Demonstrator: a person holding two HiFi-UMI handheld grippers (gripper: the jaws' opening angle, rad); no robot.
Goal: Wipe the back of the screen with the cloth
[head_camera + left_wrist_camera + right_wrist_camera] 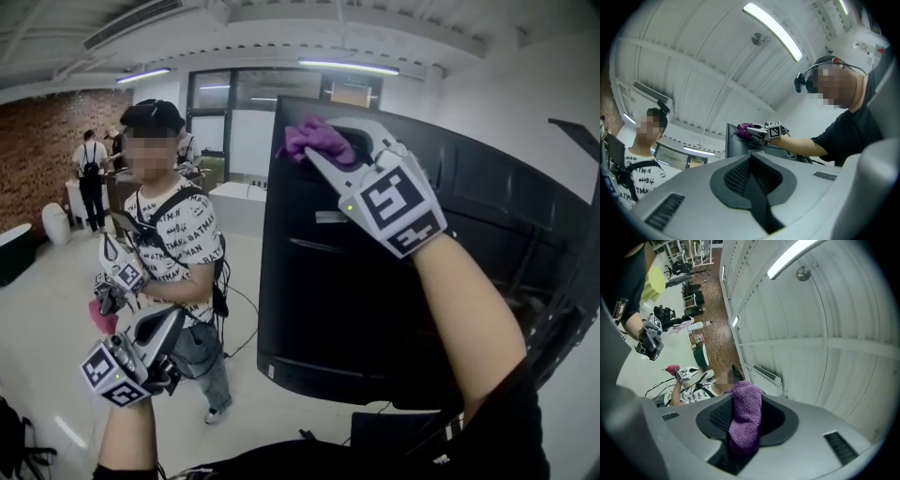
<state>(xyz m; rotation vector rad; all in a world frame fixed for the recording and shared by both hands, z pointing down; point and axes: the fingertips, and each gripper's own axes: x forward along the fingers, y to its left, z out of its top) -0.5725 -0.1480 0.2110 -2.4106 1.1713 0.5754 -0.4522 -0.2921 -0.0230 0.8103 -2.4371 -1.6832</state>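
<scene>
The purple cloth [745, 416] is pinched between the right gripper's [323, 156] fingers, which are closed on its lower part while a folded end sticks up past the fingertips. Cloth and fingertips sit at the upper left corner of the screen [356, 300]; its black back spreads below and to the right of them. The left gripper [169, 323] hangs low, well apart from the screen, fingers brought together with nothing between them. Beyond those fingers stands another person [178, 234] in a printed T-shirt, holding a gripper with a pink cloth [101, 317] of their own
</scene>
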